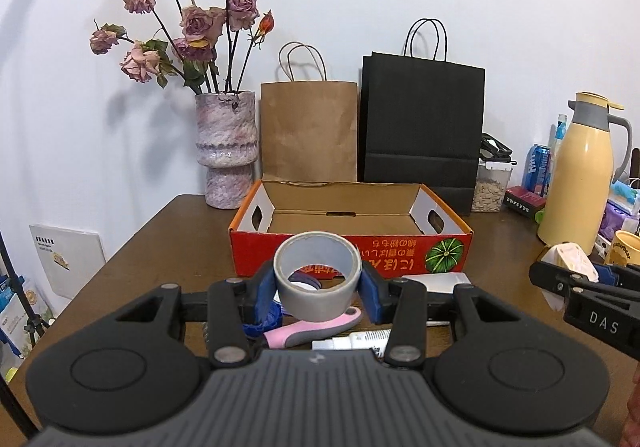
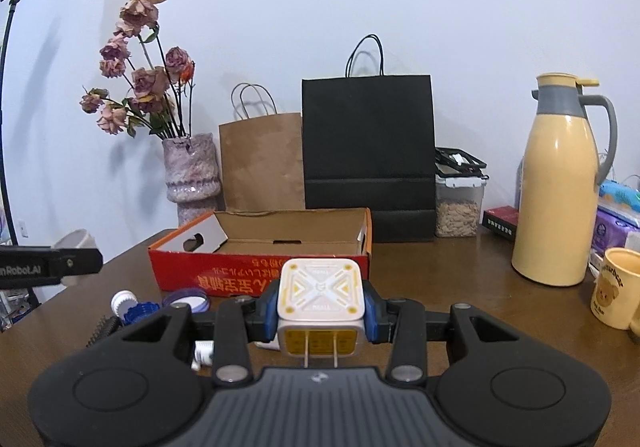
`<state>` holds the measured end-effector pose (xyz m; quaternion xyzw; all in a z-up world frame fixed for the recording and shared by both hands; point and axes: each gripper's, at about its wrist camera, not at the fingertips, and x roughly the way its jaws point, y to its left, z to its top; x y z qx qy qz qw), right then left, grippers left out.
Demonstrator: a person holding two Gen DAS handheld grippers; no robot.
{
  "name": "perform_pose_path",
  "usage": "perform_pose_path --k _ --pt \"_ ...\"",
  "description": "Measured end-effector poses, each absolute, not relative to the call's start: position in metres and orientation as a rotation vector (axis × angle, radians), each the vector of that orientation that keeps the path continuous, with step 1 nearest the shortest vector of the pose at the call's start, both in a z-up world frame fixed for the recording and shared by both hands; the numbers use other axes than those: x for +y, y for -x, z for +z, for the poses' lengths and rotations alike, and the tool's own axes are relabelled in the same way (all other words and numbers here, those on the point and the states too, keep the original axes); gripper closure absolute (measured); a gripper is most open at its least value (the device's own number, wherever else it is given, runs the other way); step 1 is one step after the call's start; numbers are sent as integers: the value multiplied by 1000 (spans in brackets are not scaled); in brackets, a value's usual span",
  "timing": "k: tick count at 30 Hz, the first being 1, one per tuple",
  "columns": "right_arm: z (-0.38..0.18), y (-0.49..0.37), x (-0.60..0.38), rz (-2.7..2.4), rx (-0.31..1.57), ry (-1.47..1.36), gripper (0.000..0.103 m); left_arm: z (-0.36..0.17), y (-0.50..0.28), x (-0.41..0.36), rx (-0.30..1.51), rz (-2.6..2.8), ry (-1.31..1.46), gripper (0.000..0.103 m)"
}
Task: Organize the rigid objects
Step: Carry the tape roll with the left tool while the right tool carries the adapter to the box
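Both wrist cams low, facing box (image 1: 350, 243).

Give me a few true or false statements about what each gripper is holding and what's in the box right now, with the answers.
1. The left gripper holds a grey tape roll. True.
2. The right gripper is empty. False: its jaws clamp a white and yellow plug adapter.
3. The red cardboard box already holds the tape. False: its visible floor looks bare.
4. A yellow thermos jug stands right of the box. True.
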<state>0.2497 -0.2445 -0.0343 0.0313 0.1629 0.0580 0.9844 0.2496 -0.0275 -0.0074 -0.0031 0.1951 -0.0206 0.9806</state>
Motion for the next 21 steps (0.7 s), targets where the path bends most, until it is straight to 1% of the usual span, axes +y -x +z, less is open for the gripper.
perform_pose_path --k 8,21 --pt "-28 -272 -234 124 319 -58 65 -7 -275 -25 399 -41 15 59" --pt "-28 -329 -222 128 320 -80 65 -5 -337 -29 413 -29 45 59"
